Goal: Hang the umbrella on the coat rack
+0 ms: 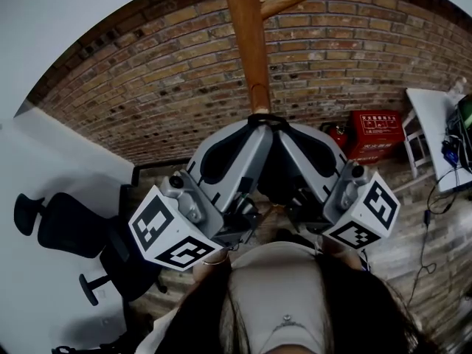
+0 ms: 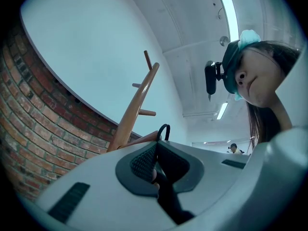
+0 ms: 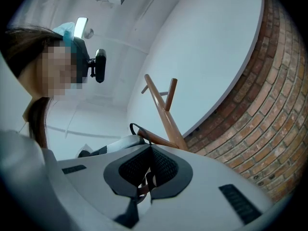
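At rack [image 1: 248, 43] pole: umbrella [image 1: 276, 174] dark between both grippers, strap [image 1: 267, 118] up by peg [image 3: 157, 139], around or beside unclear | left gripper [image 1: 258, 128] jaws closed on strap | right gripper [image 1: 283, 128] jaws closed on strap, tips meeting

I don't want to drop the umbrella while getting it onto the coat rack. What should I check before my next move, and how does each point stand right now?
1. Left gripper grip: ok, jaws shut on the strap loop.
2. Right gripper grip: ok, jaws shut on the same loop.
3. Loop open above the jaw tips: ok, it arches clear in both gripper views.
4. Loop over the lower peg: cannot tell. The peg's tip sits right at the loop, but it is unclear whether it passes through.
5. Umbrella body hanging free: cannot tell, it is hidden under the grippers.
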Demonstrator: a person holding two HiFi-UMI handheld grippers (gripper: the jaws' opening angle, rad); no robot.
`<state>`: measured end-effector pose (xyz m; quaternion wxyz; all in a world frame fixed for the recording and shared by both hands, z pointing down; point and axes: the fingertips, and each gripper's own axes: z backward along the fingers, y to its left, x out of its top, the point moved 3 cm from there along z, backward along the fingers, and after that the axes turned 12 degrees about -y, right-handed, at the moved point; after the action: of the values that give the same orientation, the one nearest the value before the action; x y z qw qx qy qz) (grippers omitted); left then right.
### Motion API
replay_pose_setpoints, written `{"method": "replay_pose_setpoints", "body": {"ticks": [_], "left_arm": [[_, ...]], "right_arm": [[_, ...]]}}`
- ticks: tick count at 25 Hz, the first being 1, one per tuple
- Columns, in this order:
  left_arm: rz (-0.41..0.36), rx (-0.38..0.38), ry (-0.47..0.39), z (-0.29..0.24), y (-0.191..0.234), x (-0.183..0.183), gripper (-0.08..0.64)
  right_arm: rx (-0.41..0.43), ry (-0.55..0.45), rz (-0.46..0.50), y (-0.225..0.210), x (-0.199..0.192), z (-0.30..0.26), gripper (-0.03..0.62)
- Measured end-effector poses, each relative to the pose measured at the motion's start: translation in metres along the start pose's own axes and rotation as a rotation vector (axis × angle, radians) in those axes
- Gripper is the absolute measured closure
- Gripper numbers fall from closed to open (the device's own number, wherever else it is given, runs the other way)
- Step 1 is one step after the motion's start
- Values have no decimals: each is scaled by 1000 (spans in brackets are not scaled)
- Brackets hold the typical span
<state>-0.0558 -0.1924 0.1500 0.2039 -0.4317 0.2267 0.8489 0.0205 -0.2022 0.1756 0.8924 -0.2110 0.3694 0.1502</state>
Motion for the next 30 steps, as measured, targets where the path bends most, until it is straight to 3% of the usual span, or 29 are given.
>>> {"method": "replay_pose_setpoints", "body": {"ticks": [30], "left_arm": [[-29,-22,-44,5,-3,13,551]], "right_arm": [[37,-7,-81,6,4,-6,557]]}}
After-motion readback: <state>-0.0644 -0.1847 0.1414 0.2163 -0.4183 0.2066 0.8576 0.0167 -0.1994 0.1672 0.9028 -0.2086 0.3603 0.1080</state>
